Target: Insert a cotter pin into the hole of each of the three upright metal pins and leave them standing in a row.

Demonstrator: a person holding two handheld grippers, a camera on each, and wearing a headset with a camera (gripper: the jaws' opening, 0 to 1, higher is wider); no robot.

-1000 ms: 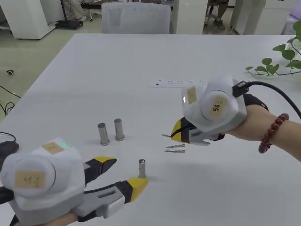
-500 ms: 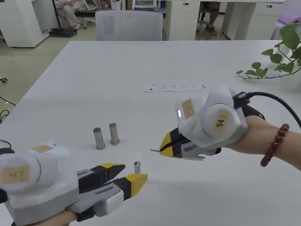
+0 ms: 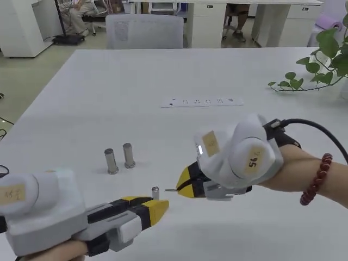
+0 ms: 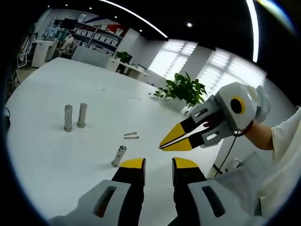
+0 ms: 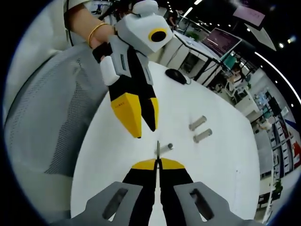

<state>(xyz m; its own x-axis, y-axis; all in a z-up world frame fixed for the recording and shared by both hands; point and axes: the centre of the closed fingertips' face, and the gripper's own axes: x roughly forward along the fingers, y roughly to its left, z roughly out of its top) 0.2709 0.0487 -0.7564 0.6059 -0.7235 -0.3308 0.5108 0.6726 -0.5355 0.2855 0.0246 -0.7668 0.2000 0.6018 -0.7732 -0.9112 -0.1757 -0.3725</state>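
Two upright metal pins (image 3: 111, 161) (image 3: 129, 155) stand side by side left of centre. A third, shorter-looking pin (image 3: 155, 192) stands alone nearer me, just beyond my left gripper (image 3: 148, 206), whose jaws are slightly open with nothing between them. My right gripper (image 3: 184, 185) is shut on a thin cotter pin (image 3: 170, 190), whose tip points at the third pin from the right, very close to it. In the right gripper view the cotter pin (image 5: 158, 148) sticks out of the jaws beside that pin (image 5: 167, 148). Two spare cotter pins (image 4: 131, 135) lie on the table.
A white power strip (image 3: 201, 101) lies flat mid-table. A leafy plant (image 3: 318, 60) trails over the far right edge. A grey chair (image 3: 144, 30) stands at the far end. A dark mouse (image 5: 176, 75) rests on the table's left side.
My right gripper has carried the cotter pin left, close to the third pin. My left gripper's jaws have narrowed beside that pin. The head camera has shifted.
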